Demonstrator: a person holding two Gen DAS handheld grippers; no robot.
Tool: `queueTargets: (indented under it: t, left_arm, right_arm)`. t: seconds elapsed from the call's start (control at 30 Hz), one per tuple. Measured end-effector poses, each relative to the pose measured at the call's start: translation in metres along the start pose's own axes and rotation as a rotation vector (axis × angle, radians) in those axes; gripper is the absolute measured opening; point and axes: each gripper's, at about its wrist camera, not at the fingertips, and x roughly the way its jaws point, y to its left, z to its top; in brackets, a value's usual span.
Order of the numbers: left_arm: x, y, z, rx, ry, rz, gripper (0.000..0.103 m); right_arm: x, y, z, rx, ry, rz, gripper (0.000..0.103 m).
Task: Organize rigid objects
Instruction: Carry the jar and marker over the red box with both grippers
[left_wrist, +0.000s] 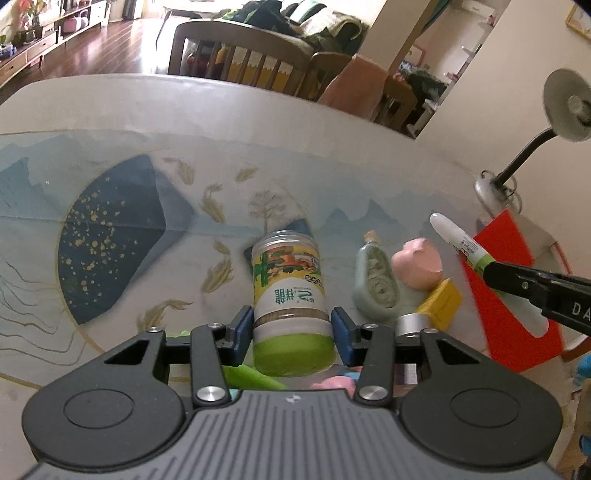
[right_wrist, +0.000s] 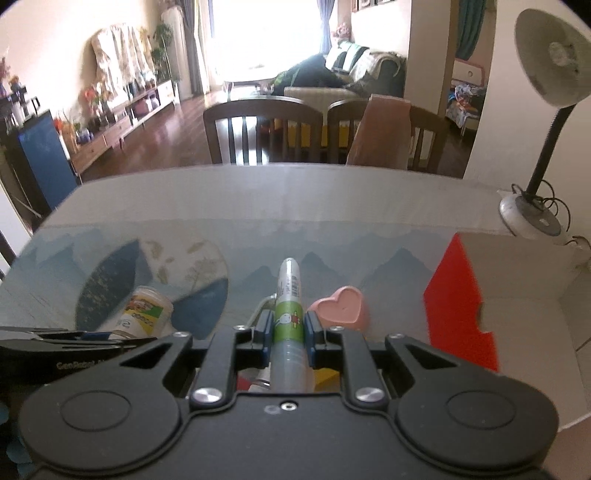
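Observation:
My left gripper (left_wrist: 293, 325) is shut on a plastic jar (left_wrist: 290, 295) with a green lid and a yellow and white label, held above the table; the jar also shows in the right wrist view (right_wrist: 146, 310). My right gripper (right_wrist: 289, 326) is shut on a glue stick (right_wrist: 289, 306) with a green label, held in the air; the stick also shows in the left wrist view (left_wrist: 461, 242). Below lie a pink heart-shaped box (left_wrist: 419, 267) (right_wrist: 341, 308), a pale green bottle (left_wrist: 376, 282), a yellow block (left_wrist: 441, 302) and a silver tin (left_wrist: 412, 325).
A red and white cardboard box (left_wrist: 509, 295) (right_wrist: 517, 306) stands open at the right. A desk lamp (right_wrist: 532, 206) stands at the far right corner. The table has a painted mat (left_wrist: 110, 236). Wooden chairs (right_wrist: 264, 129) stand beyond the far edge.

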Motion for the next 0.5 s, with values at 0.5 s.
queueTargets:
  t: [0.5]
  left_arm:
    - [-0.053,-0.107,0.010,0.088,-0.111,-0.087,0.045]
  right_arm:
    - [-0.064,-0.090,0.000,0.088,-0.095,0.018,0.016]
